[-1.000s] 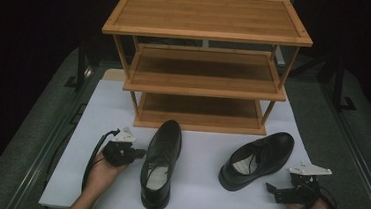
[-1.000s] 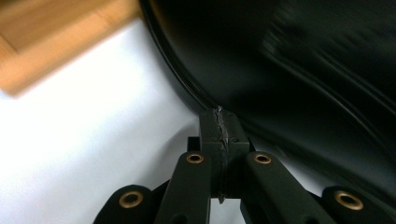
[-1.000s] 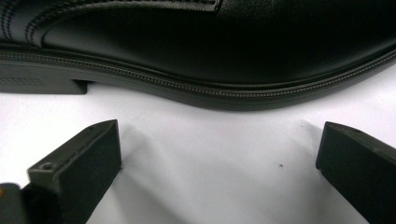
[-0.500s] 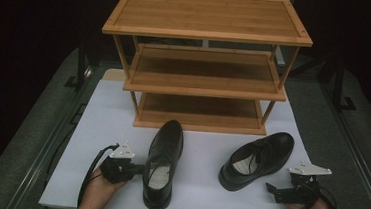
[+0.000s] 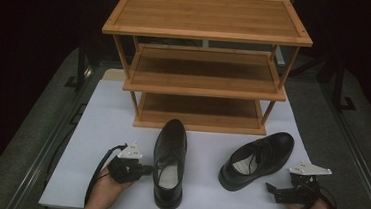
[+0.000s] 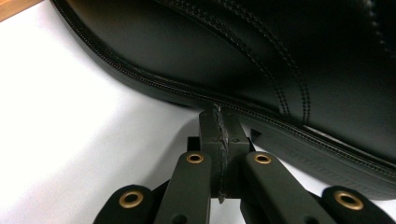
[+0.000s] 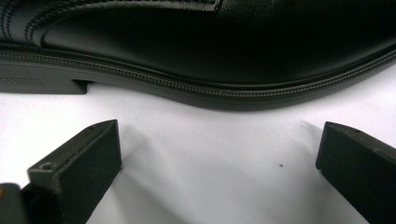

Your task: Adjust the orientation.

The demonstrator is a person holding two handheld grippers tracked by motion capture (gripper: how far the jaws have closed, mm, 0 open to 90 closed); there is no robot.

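The glossy black leather lace-up shoe (image 5: 169, 163) lies on the white counter (image 5: 101, 128) at 6 o'clock from the 3-tier bamboo shoe rack (image 5: 204, 61), toe toward it. The left tool (image 5: 144, 170) has its jaws together, tips against the shoe's welt at 9 o'clock — a nudge, not a grip. To push it straight, keep the tips low on the sole edge near mid-length, so the shoe won't pivot. The second black shoe (image 5: 257, 160) sits at 3 o'clock; the right tool (image 5: 273, 190) waits beside it, jaws apart.
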